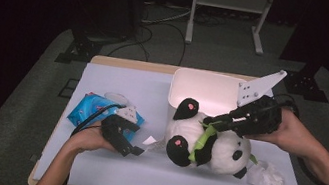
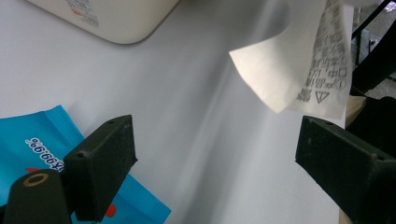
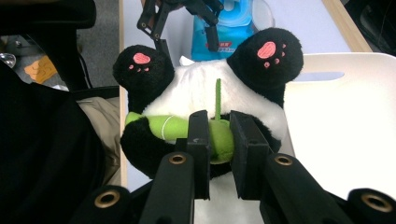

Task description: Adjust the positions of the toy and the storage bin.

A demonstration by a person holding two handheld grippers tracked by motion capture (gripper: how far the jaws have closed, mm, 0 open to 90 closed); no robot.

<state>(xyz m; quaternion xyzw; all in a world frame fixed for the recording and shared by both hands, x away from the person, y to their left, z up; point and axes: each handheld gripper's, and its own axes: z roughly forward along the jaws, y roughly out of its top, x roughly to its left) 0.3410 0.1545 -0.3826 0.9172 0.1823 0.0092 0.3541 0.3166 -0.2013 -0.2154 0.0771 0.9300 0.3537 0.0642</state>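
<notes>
A black-and-white panda plush (image 1: 223,150) lies on its back in the middle of the table, pink-soled feet toward the left. It hugs a green bamboo stick (image 1: 201,141). My right gripper (image 1: 209,124) comes in from the right and is shut on that stick. In the right gripper view the two jaws pinch the green bamboo stick (image 3: 215,137) against the panda's (image 3: 196,88) belly. My left gripper (image 1: 135,149) rests low at the panda's left, open. The panda's white printed tag (image 2: 299,65) hangs just ahead of my left gripper (image 2: 219,149), beyond the jaws and not between them.
A blue wipes pack (image 1: 91,108) lies left of the left hand. A white bin (image 1: 208,92) stands behind the panda. A crumpled white tissue (image 1: 266,178) lies at the panda's right. The table's front edge runs close to both forearms.
</notes>
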